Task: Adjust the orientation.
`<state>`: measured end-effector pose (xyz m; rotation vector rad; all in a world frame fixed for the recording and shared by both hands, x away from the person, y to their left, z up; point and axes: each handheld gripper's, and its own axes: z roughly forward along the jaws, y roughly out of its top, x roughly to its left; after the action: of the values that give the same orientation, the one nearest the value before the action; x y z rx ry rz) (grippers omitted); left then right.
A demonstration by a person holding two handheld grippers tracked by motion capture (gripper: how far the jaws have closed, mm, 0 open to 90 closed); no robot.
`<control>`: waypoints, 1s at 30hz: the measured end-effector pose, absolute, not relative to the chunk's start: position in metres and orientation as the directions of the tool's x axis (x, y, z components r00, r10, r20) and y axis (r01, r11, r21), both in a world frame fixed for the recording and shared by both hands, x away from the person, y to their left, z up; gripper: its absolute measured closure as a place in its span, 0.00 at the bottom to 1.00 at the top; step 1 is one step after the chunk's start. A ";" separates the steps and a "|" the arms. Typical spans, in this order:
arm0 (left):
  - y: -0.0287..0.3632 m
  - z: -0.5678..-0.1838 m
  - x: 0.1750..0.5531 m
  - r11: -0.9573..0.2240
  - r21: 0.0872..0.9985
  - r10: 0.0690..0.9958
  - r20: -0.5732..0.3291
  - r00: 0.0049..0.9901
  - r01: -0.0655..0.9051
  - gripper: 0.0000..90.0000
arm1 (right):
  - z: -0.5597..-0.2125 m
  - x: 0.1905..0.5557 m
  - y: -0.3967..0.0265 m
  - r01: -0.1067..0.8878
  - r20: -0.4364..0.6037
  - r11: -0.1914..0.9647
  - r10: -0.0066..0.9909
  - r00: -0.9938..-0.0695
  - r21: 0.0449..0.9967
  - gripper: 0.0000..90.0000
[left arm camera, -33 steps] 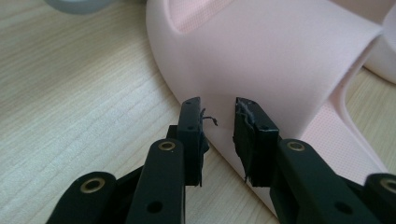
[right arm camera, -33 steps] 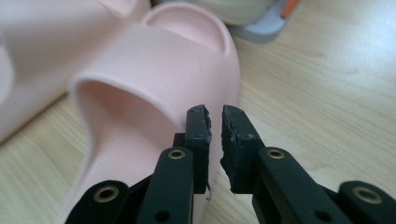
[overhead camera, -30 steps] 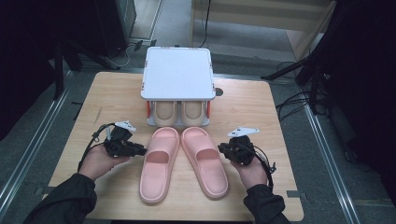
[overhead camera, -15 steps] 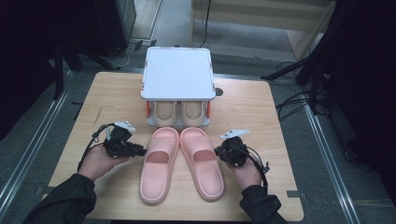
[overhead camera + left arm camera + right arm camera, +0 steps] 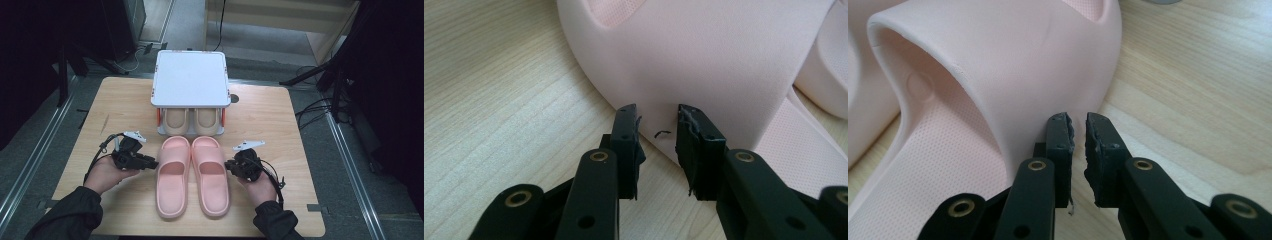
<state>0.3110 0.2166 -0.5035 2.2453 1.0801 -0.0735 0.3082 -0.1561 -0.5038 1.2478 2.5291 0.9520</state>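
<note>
Two pink slippers lie side by side at the near middle of the wooden table [image 5: 280, 125], toes toward a small white shoe rack [image 5: 190, 80] whose lower shelf already holds a beige pair [image 5: 192, 120]. The left gripper [image 5: 150, 162] sits against the left slipper [image 5: 172, 175], jaws slightly apart at its outer edge, nothing pinched. The right gripper [image 5: 231, 166], jaws nearly together with nothing between, rests beside the right slipper [image 5: 212, 172]. Flanking the pair this way looks like readiness to push it rackward.

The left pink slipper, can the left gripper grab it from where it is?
Probably yes. The left gripper sits right at the slipper's side, slightly open, with nothing between them.
</note>
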 end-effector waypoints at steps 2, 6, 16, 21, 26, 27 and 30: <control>0.216 -0.504 0.311 -0.457 0.519 0.683 -0.315 0.659 0.722 0.77 | -0.505 0.307 -0.156 0.657 0.141 0.441 0.757 -0.638 0.611 0.90; 0.213 -0.505 0.309 -0.460 0.518 0.672 -0.329 0.664 0.721 0.77 | -0.506 0.303 -0.153 0.666 0.164 0.434 0.751 -0.640 0.607 0.90; 0.219 -0.498 0.311 -0.419 0.553 0.675 -0.341 0.655 0.720 0.76 | -0.497 0.299 -0.157 0.656 0.182 0.390 0.756 -0.629 0.646 0.89; 0.225 -0.490 0.314 -0.370 0.600 0.691 -0.331 0.642 0.709 0.76 | -0.479 0.285 -0.160 0.603 0.188 0.343 0.741 -0.645 0.720 0.87; 0.226 -0.485 0.317 -0.343 0.636 0.706 -0.311 0.636 0.691 0.73 | -0.470 0.266 -0.148 0.555 0.192 0.328 0.706 -0.681 0.764 0.83; 0.226 -0.485 0.317 -0.337 0.642 0.706 -0.312 0.636 0.689 0.73 | -0.469 0.263 -0.146 0.551 0.192 0.329 0.701 -0.687 0.767 0.82; 0.228 -0.484 0.318 -0.328 0.647 0.713 -0.309 0.630 0.689 0.72 | -0.471 0.254 -0.133 0.527 0.181 0.355 0.672 -0.718 0.773 0.76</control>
<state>0.3175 0.2285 -0.4838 2.0716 1.0935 0.0389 0.2543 -0.1326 -0.4707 1.0918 2.4441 1.2967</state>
